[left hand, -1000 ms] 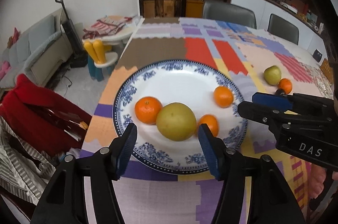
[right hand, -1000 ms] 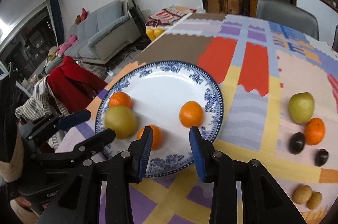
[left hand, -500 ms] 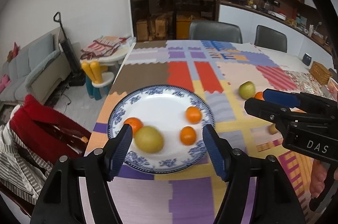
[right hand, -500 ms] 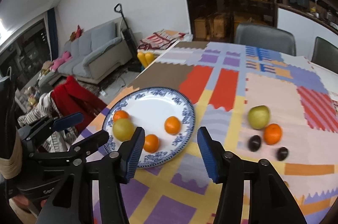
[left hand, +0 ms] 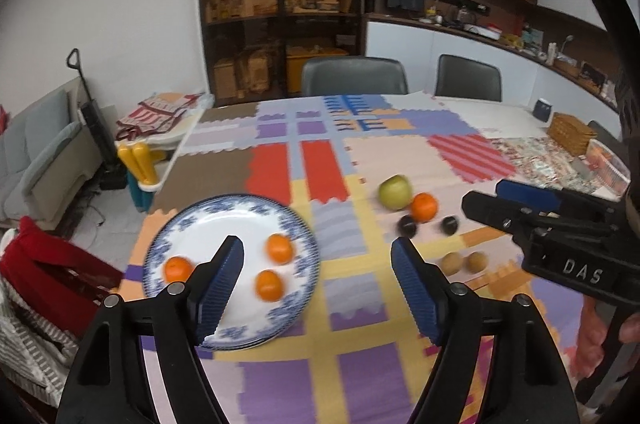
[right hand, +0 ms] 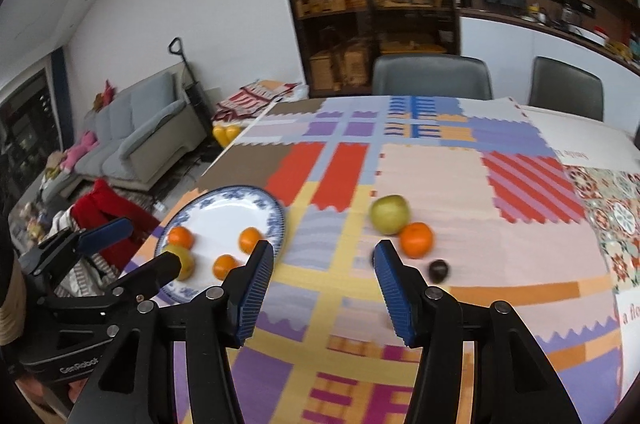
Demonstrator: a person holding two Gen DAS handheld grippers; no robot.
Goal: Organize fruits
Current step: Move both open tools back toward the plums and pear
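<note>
Left wrist view
- left gripper (left hand: pixel 318 284): jaws wide apart, holding nothing, up above the table
- plate (left hand: pixel 296 308): 9 o'clock, three oranges (left hand: pixel 279 248) on it
- loose fruit: apple (left hand: pixel 395 191) touching an orange at 1 o'clock, two dark fruits and two kiwis (left hand: pixel 464 261) just below

Right wrist view
- right gripper (right hand: pixel 323 290): jaws spread, empty too
- plate: 9 o'clock, oranges plus a pear (right hand: pixel 184 261)
- apple: 12 o'clock, well apart from the plate
</note>
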